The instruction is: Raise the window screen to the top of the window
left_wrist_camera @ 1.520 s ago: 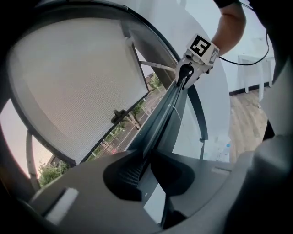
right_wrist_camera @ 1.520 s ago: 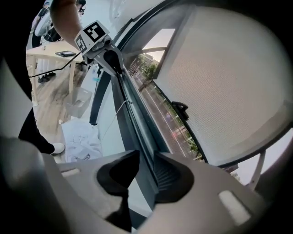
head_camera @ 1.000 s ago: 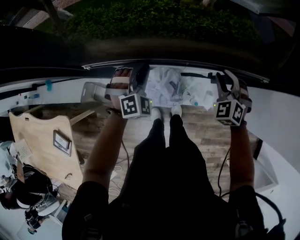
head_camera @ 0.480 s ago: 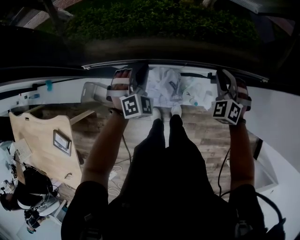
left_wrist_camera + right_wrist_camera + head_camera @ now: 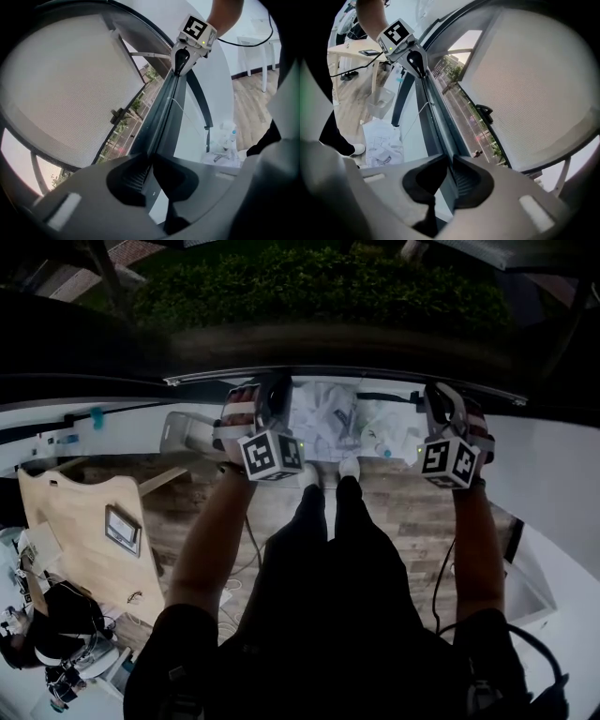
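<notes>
The grasp looks made and the lift not yet begun: the window screen (image 5: 70, 79) has its long grey rail (image 5: 165, 112) low in the window. The left gripper (image 5: 151, 161) and right gripper (image 5: 451, 165) have just been closing, their fingers (image 5: 464, 180) nearly together and pinching that rail's thin edge. Next, I'd say, both must rise evenly, keeping it level.

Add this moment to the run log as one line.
phase: grasp | left claw: jaws just closing, pinching grey rail | right claw: jaws just closing, pinching same rail
</notes>
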